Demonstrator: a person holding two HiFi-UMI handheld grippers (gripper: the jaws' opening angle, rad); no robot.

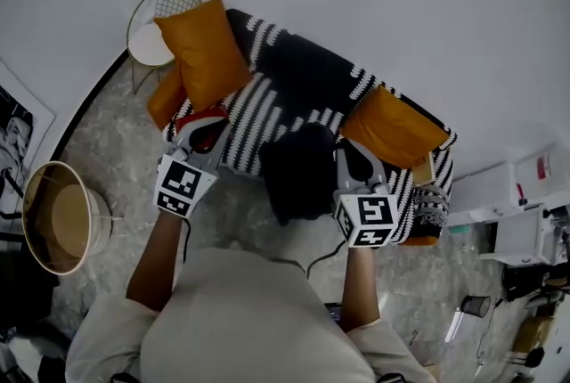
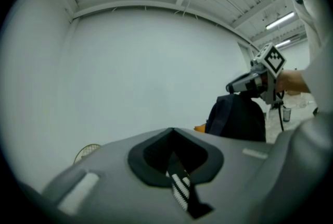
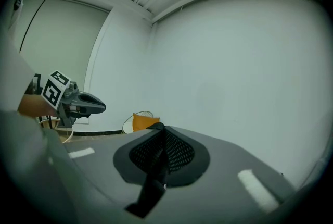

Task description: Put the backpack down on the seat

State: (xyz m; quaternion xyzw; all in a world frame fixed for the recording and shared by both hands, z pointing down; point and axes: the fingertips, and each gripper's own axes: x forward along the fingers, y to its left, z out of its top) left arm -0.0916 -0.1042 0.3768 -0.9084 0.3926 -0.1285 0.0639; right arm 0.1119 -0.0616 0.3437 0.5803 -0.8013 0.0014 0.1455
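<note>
A black backpack [image 1: 298, 172] hangs between my two grippers, over the front edge of a sofa seat [image 1: 294, 78] with a black-and-white striped cover. My right gripper [image 1: 345, 148] is shut on the backpack's black mesh strap [image 3: 165, 151], at the bag's right side. My left gripper [image 1: 212, 118] is shut on a black strap with white stripes [image 2: 179, 186], to the bag's left. In the left gripper view the backpack [image 2: 237, 119] hangs under the right gripper [image 2: 232, 87]. The right gripper view shows the left gripper [image 3: 99, 107] at the far left.
Orange cushions lie at the sofa's left end [image 1: 203, 52] and right end [image 1: 392, 127]. A round wire side table [image 1: 156, 20] stands behind the left one. A round lamp shade [image 1: 58, 216] is on the floor at left, white furniture [image 1: 517, 221] at right.
</note>
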